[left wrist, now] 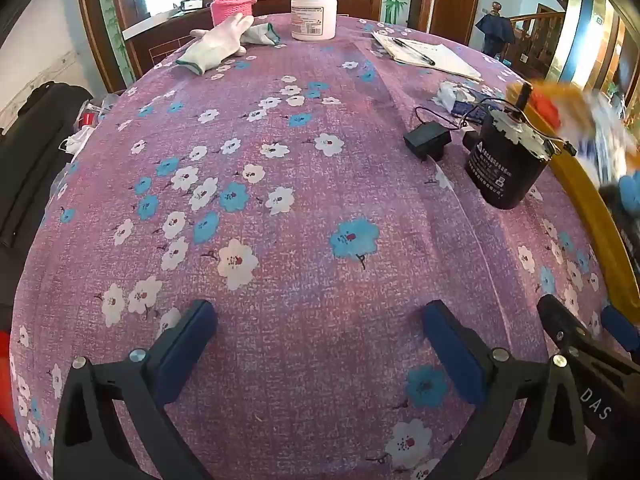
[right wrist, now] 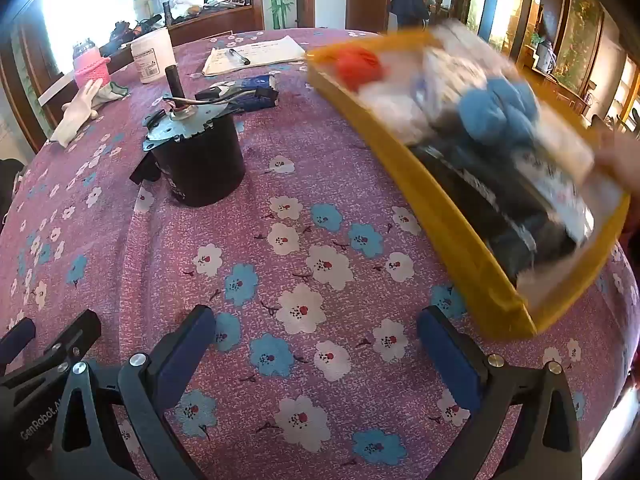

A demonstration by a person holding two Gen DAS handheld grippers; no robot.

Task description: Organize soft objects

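A yellow tray is at the right of the table, blurred and tilted, with a person's hand at its far end. In it lie a red soft ball, a blue fluffy thing, dark rolled cloth and white pieces. White gloves lie at the table's far left. My left gripper stands open over bare tablecloth, nothing between its fingers. My right gripper is open too, just left of the tray's near corner. Each gripper shows in the other's view, the two side by side.
A black motor can with wires stands mid-table, a black adapter beside it. Papers with a pen, a white jar and a pink-sleeved bottle sit at the far edge. A purple floral cloth covers the table.
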